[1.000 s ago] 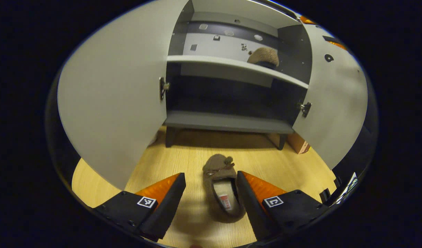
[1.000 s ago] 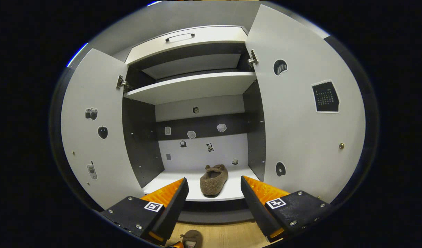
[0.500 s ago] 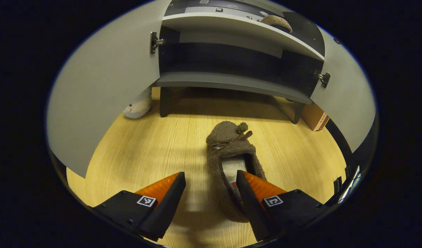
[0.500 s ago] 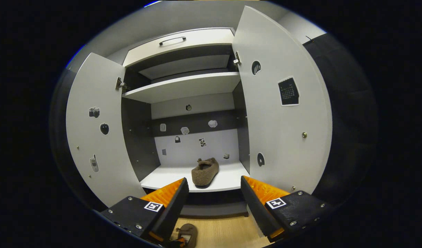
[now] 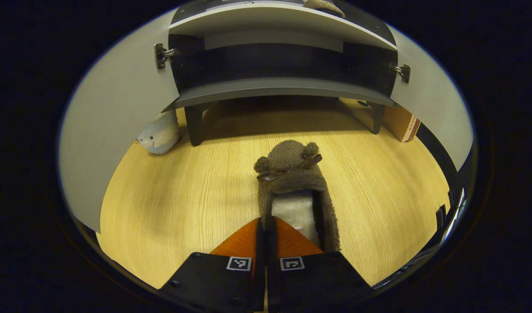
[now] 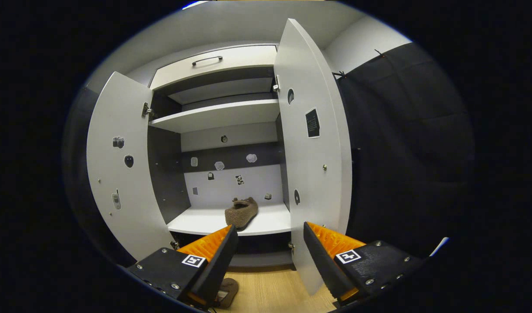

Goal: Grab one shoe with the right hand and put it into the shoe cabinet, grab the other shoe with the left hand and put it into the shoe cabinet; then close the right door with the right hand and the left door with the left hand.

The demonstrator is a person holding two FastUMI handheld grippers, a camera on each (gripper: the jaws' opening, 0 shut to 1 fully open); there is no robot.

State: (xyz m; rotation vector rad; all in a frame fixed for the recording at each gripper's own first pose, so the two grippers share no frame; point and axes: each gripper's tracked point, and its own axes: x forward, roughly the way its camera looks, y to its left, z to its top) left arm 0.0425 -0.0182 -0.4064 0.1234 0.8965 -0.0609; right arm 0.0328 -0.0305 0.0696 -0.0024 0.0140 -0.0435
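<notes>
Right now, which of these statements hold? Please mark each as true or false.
1. One shoe lies on a shelf in the cabinet. True.
2. The left hand-held gripper is wide open. False: its fingers are together, pinching the side wall of the floor shoe.
3. Both doors are closed. False: the left door and the right door stand open.
4. The right hand-held gripper is open and holds nothing. True.
5. A plush toy sits on the floor by a cabinet leg. True.
</notes>
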